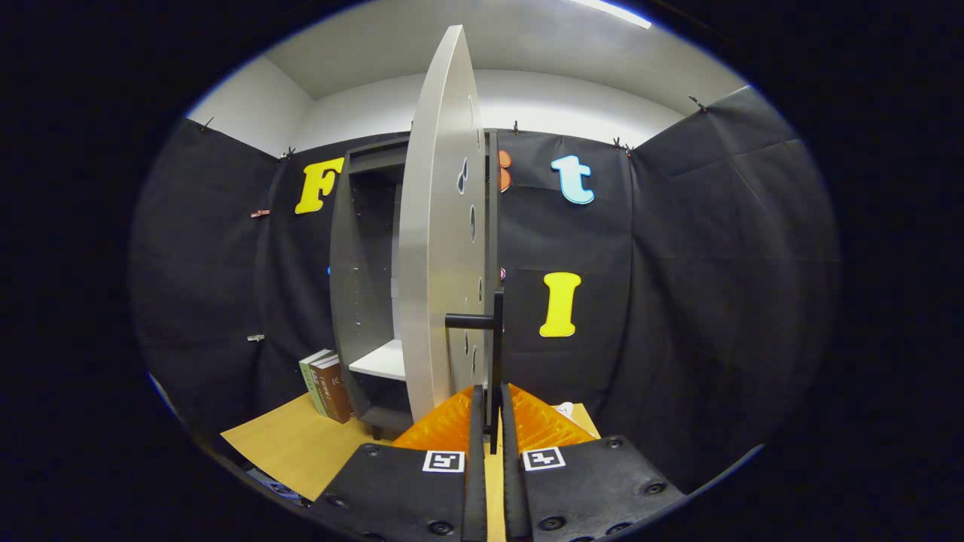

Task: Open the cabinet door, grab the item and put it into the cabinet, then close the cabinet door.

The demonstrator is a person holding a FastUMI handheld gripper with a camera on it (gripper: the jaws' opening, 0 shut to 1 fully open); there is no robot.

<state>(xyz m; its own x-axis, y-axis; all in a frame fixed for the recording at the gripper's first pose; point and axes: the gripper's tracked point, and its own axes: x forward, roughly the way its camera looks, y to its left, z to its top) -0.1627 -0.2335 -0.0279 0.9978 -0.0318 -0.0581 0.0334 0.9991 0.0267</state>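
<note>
Between ribbed orange tool (490, 410) fingers, pinched: slim black bar handle (496, 354) of smooth grey door (440, 248).

The claw (490, 410) was closed on the black handle (497, 354) of the cabinet door (440, 226), both orange fingers (444, 425) pressing it. The door stood swung out edge-on. Behind it the cabinet (361, 301) showed a white shelf (380, 361). Books (325, 384) stood on the table (301, 444) beside the cabinet.
</note>
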